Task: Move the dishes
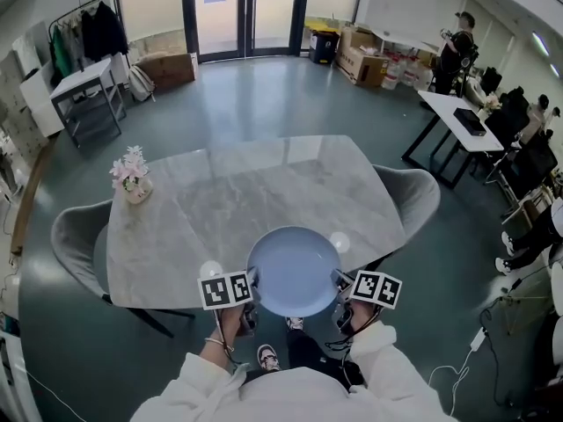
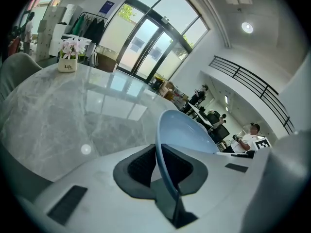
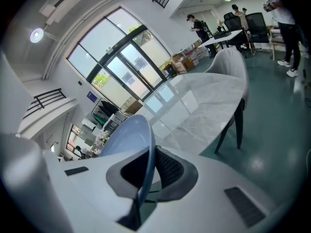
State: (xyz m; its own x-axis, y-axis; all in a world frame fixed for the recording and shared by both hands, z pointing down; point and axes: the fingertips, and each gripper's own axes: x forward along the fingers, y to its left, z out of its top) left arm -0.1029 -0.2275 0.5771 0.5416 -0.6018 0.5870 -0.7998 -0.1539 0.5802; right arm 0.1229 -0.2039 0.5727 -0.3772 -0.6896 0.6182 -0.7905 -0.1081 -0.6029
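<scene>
Round pale blue plate (image 1: pixel 293 271) hanging over near edge of grey marble tabletop (image 1: pixel 220 209); left claw (image 1: pixel 254 280) pinching left rim, right claw (image 1: pixel 338 280) pinching right rim.

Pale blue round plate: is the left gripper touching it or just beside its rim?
Touching. In the left gripper view, the left gripper clamps the rim of the pale blue round plate between its dark pads.

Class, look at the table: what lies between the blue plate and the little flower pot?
Only bare marble tabletop separates plate and flower pot, as the head view shows.
</scene>
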